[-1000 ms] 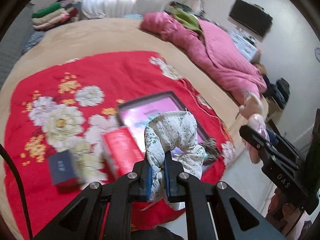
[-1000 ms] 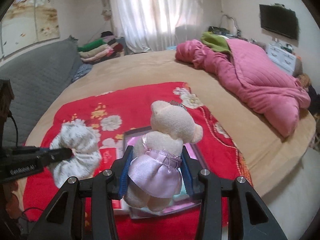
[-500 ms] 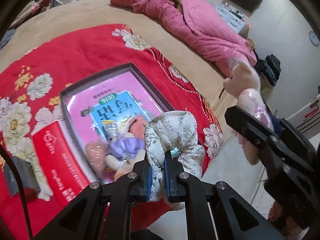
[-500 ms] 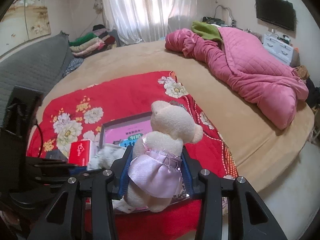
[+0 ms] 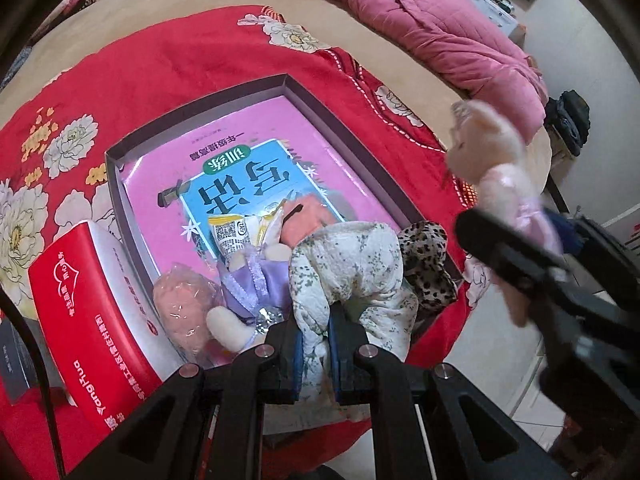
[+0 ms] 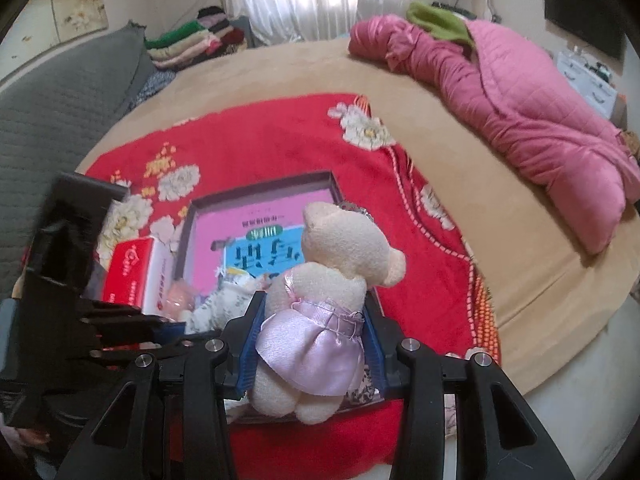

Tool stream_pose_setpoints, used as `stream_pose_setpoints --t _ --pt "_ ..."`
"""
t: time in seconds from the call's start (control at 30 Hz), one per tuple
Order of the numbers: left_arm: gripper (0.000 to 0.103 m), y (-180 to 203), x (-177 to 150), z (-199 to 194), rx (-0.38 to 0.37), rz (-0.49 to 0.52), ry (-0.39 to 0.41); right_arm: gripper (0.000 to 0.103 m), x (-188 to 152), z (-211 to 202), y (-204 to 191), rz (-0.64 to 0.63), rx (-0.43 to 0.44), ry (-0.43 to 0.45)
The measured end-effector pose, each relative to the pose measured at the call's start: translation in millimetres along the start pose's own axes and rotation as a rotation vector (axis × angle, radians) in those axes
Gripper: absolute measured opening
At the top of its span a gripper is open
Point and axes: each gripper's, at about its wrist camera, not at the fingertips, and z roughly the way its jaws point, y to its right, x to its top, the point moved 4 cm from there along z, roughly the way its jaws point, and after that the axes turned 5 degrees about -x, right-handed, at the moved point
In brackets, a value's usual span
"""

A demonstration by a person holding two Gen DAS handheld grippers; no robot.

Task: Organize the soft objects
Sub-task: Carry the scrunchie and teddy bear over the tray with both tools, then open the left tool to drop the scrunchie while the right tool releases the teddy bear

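Spread over the bed, a red floral blanket carries an open shallow box directly ahead of my left gripper. Box contents: a pink book, a yellow packet, a lavender-dressed plush, and a leopard-print scrunchie at its near right corner. My left gripper is clamped on a floral scrunchie over the box's near end. My right gripper grips a bear in a purple dress above the box's near edge. A red carton sits left of the box.

Floral white scrunchie, lilac-skirted cream bear, red flowered blanket.
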Motion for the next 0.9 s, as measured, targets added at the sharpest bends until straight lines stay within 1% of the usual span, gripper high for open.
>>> stream_pose_setpoints --t 0.2,0.7,0.8,0.87,0.9 --pt "0.012 -5 4 2 -0.016 -0.012 -0.001 0.046 -3 32 0 -0.001 0.007 -0.052" --pt "0.012 -12 7 1 -0.040 -0.022 -0.003 0.046 -10 85 -12 -0.021 0.013 -0.151" --pt "0.013 -14 6 1 -0.048 -0.028 -0.006 0.048 -12 93 -11 -0.013 0.008 -0.166" --pt "0.014 -14 6 0 -0.055 -0.027 -0.005 0.053 -12 95 -11 0.001 0.014 -0.172" --pt "0.015 -14 6 -1 -0.059 -0.025 -0.005 0.053 -12 95 -10 0.010 0.020 -0.174"
